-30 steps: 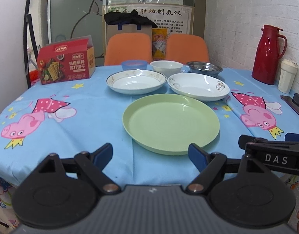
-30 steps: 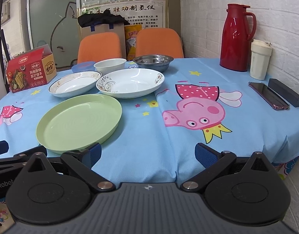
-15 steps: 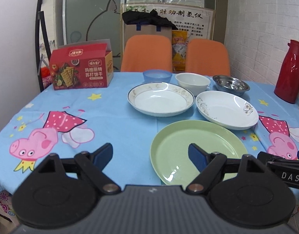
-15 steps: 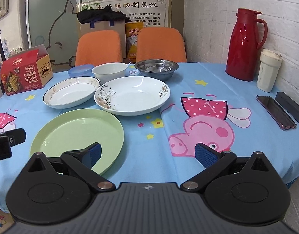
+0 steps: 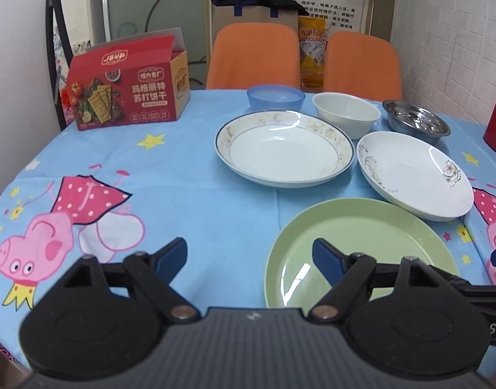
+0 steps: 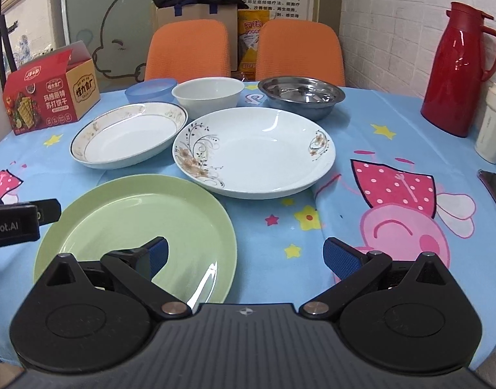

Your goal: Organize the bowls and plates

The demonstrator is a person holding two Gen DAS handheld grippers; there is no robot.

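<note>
Green plastic sits nearest you: the green plate (image 6: 134,227) lies flat at the near edge of the table (image 5: 199,194), and both your grippers hang just above that edge. Your left gripper (image 5: 249,256) has its jaws wide apart with nothing between them; its right finger (image 5: 327,256) shows over the plate's left part, its left finger over bare blue cloth. Your right gripper (image 6: 244,254) is likewise spread and holds nothing, with its left finger (image 6: 154,254) over the plate's near right part and its right finger over the cloth.

Behind the green plate stand two white deep plates, the gold-rimmed plate (image 5: 283,149) on the left and the flowered plate (image 6: 254,152) on the right. Their rims come very close to each other, and the flowered plate's near rim comes close to the green plate's far edge; whether they touch you cannot tell. Further back runs a row of three bowls: the blue bowl (image 5: 275,97), the white bowl (image 6: 207,95) and the steel bowl (image 6: 301,95), all close behind the deep plates.

Bare cloth lies on your left, between the plates and the cracker box (image 5: 128,97) at the far left. On your right, cloth stretches from the flowered plate to the red jug (image 6: 458,71), the white cup (image 6: 490,126) and a phone (image 6: 495,184) by the right edge.
</note>
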